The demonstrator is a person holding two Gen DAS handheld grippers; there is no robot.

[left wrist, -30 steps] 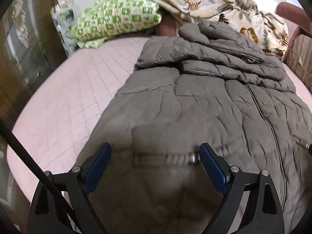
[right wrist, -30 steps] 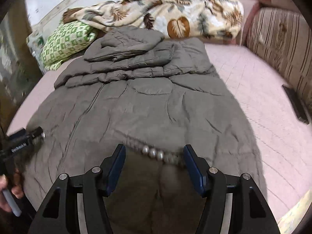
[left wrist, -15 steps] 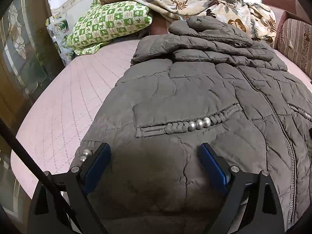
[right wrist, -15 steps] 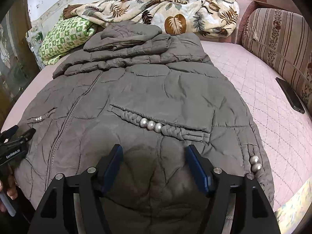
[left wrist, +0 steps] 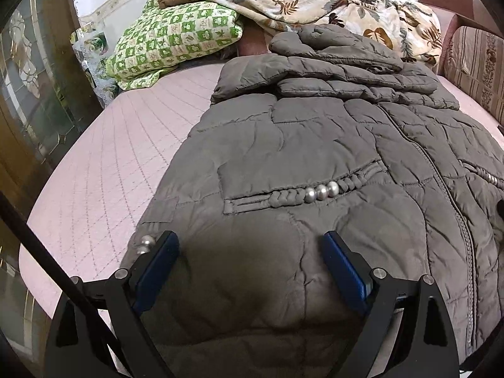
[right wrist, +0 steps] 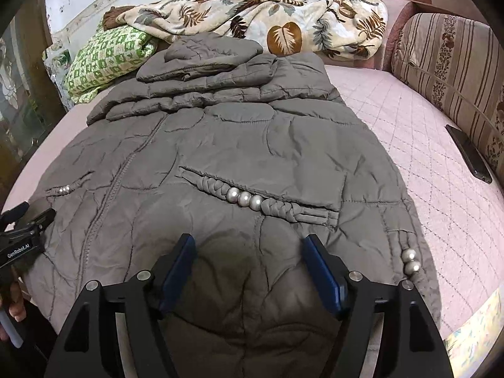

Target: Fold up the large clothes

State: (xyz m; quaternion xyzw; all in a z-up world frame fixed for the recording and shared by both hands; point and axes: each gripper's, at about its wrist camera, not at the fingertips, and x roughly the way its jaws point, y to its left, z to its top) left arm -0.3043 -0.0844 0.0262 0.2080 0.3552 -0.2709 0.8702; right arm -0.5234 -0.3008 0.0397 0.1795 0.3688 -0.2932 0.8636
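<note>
— Which way does your jacket run?

— Your grey quilted puffer jacket lies lengthwise away from both grippers on the pink quilted bed, hem nearest you, hood and folded sleeves at the far end by the leaf-print blanket.

— What is it like?

— Puffy and creased, with a centre zip and braided pocket trims carrying silver beads.

— And your grippers?

— Your left gripper stands wide open above the hem, holding nothing. Your right gripper has just been opening; jacket fabric lies below its blue pads, ungripped.
</note>
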